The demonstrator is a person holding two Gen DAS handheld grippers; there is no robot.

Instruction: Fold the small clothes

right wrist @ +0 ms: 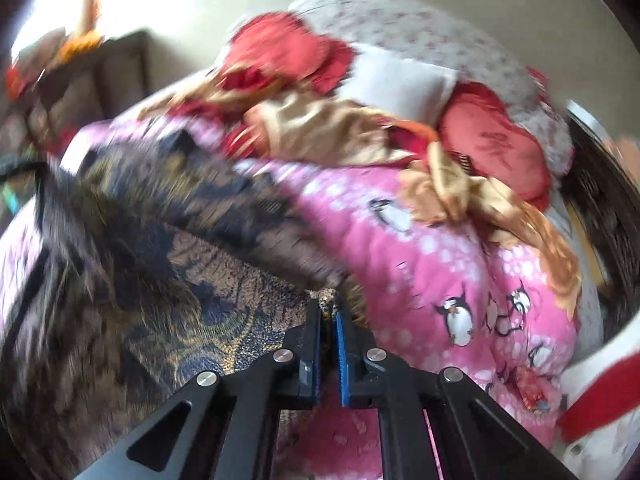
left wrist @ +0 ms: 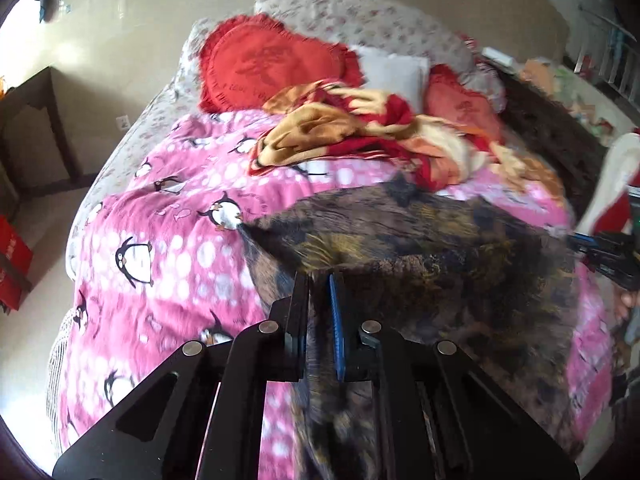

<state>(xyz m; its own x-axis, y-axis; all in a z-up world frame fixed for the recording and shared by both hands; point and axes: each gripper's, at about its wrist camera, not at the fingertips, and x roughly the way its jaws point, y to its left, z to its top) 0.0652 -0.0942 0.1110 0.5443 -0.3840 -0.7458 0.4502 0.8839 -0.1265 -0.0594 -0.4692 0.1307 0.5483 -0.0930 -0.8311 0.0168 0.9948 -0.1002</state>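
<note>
A dark brown, blue and gold patterned garment (left wrist: 420, 248) lies spread over the pink penguin quilt (left wrist: 168, 248) on the bed. My left gripper (left wrist: 320, 280) is shut on its near edge, and cloth hangs down between the jaws. In the right wrist view the same garment (right wrist: 152, 264) fills the left half. My right gripper (right wrist: 329, 306) is shut on a pinched fold at its right edge. The right gripper also shows at the far right of the left wrist view (left wrist: 600, 252), at the garment's other side.
A crumpled tan and red blanket (left wrist: 352, 132) and red heart-shaped cushions (left wrist: 264, 64) lie at the head of the bed, with a white pillow (left wrist: 396, 72). A dark wooden cabinet (left wrist: 32, 132) stands left of the bed. The pink quilt (right wrist: 440, 264) extends right.
</note>
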